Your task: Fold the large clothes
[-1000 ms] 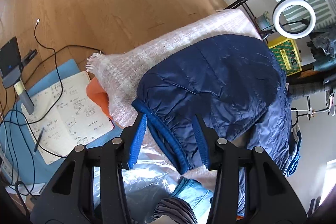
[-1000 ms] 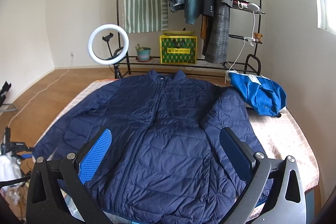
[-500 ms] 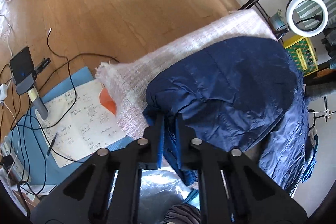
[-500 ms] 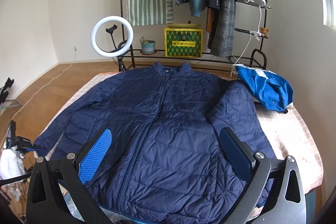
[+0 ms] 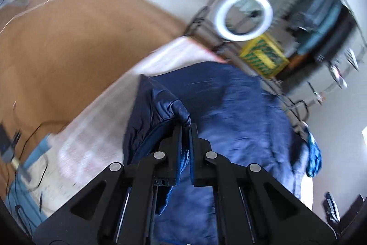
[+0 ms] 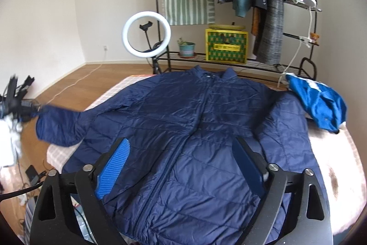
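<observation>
A navy quilted jacket (image 6: 183,130) lies face up, zipper closed, spread across a table covered with a pale checked blanket (image 6: 339,167), its collar toward the black clothes rack (image 6: 229,4) at the far wall. The left gripper (image 5: 185,128) is clenched on the cuff of the jacket's sleeve (image 5: 160,107), the fabric bunched between its closed fingers and raised off the blanket (that view is heavily motion-blurred). Only the right wrist view shows the whole garment: there the same sleeve (image 6: 59,125) stretches out past the blanket's edge on the side away from the blue garment (image 6: 321,102), blurred at its end, and the gripper holding it cannot be made out. The right gripper (image 6: 181,164) hangs over the jacket's lower front with its fingers spread wide, holding nothing. A lit ring light (image 6: 146,35) stands beyond the jacket's collar, beside the rack, with a yellow-green box (image 6: 227,45) and a potted plant (image 6: 187,47) on the rack's low shelf.
</observation>
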`<state>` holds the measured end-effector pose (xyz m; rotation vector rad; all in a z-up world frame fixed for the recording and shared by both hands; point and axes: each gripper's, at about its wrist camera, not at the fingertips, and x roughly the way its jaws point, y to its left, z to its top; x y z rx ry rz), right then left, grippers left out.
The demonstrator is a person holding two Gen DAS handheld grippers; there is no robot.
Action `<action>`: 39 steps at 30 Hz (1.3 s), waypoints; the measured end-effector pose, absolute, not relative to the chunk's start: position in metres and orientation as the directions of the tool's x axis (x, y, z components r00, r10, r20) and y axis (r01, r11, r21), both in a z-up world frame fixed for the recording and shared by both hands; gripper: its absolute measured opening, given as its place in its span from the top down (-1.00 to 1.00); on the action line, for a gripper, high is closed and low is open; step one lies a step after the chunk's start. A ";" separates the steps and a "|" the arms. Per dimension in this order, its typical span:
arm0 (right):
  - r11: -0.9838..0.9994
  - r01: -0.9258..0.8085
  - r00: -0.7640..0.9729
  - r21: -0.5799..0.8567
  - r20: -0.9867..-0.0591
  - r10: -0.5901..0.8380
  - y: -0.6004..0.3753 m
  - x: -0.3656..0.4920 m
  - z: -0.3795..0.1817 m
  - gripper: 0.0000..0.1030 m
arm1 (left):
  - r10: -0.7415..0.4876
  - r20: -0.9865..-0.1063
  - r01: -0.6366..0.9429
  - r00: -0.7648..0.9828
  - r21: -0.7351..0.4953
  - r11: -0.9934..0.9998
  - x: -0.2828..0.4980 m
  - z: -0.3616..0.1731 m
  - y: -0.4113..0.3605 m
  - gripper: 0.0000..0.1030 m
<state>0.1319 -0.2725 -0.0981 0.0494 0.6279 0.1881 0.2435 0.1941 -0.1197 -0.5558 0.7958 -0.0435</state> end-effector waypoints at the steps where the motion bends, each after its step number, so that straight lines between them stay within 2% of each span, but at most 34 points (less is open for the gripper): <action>1: 0.979 -0.164 0.791 0.118 -0.577 0.202 -0.274 0.135 -0.101 -0.64 | -0.265 -0.652 -0.130 0.710 -0.491 0.861 0.250 -0.111 0.179 0.93; 3: 0.974 -0.170 0.781 0.148 -0.583 0.225 -0.280 0.142 -0.105 -0.50 | -0.305 -0.636 -0.073 0.709 -0.497 0.865 0.265 -0.100 0.151 0.93; 6: 0.969 -0.162 0.768 0.187 -0.593 0.243 -0.290 0.154 -0.114 -0.45 | -0.362 -0.622 0.009 0.695 -0.495 0.869 0.286 -0.091 0.104 0.93; 7: 0.967 -0.158 0.763 0.198 -0.597 0.247 -0.293 0.158 -0.116 -0.28 | -0.382 -0.623 0.038 0.682 -0.491 0.870 0.295 -0.092 0.083 0.93; 9: 0.964 -0.145 0.746 0.221 -0.616 0.253 -0.301 0.165 -0.122 -0.13 | -0.421 -0.631 0.079 0.652 -0.495 0.865 0.306 -0.099 0.051 0.93; 15: 0.960 -0.069 0.715 0.271 -0.658 0.237 -0.331 0.175 -0.142 -0.12 | -0.463 -0.709 0.158 0.532 -0.454 0.877 0.336 -0.143 -0.050 0.93; 20: 0.959 -0.020 0.693 0.283 -0.688 0.217 -0.351 0.176 -0.154 -0.07 | -0.467 -0.760 0.178 0.452 -0.436 0.882 0.351 -0.183 -0.097 0.93; 22: 0.959 -0.010 0.684 0.282 -0.698 0.212 -0.356 0.177 -0.157 -0.07 | -0.478 -0.771 0.185 0.421 -0.443 0.877 0.351 -0.196 -0.102 0.93; 24: 0.958 -0.008 0.677 0.288 -0.703 0.217 -0.359 0.178 -0.157 -0.07 | -0.475 -0.788 0.188 0.392 -0.437 0.880 0.354 -0.200 -0.105 0.63; 25: 0.956 -0.010 0.676 0.294 -0.702 0.223 -0.360 0.179 -0.156 -0.08 | -0.487 -0.786 0.190 0.382 -0.448 0.873 0.354 -0.199 -0.104 0.32; 26: 0.953 -0.016 0.674 0.304 -0.700 0.235 -0.361 0.181 -0.157 -0.08 | -0.503 -0.777 0.195 0.379 -0.464 0.864 0.351 -0.196 -0.101 0.19; 32: 0.908 -0.082 0.622 0.410 -0.691 0.368 -0.353 0.210 -0.157 -0.13 | -0.566 -0.681 0.273 0.465 -0.498 0.823 0.313 -0.141 -0.067 0.16; 34: 0.882 -0.102 0.574 0.459 -0.697 0.430 -0.342 0.225 -0.163 -0.33 | -0.532 -0.646 0.244 0.548 -0.484 0.840 0.300 -0.122 -0.040 0.16; 37: 0.841 -0.136 0.512 0.523 -0.690 0.512 -0.320 0.248 -0.171 -0.34 | -0.477 -0.614 0.180 0.629 -0.481 0.858 0.289 -0.113 0.002 0.16; 39: 0.824 -0.158 0.464 0.543 -0.696 0.548 -0.298 0.263 -0.178 -0.34 | -0.390 -0.643 0.124 0.659 -0.419 0.899 0.287 -0.119 0.024 0.16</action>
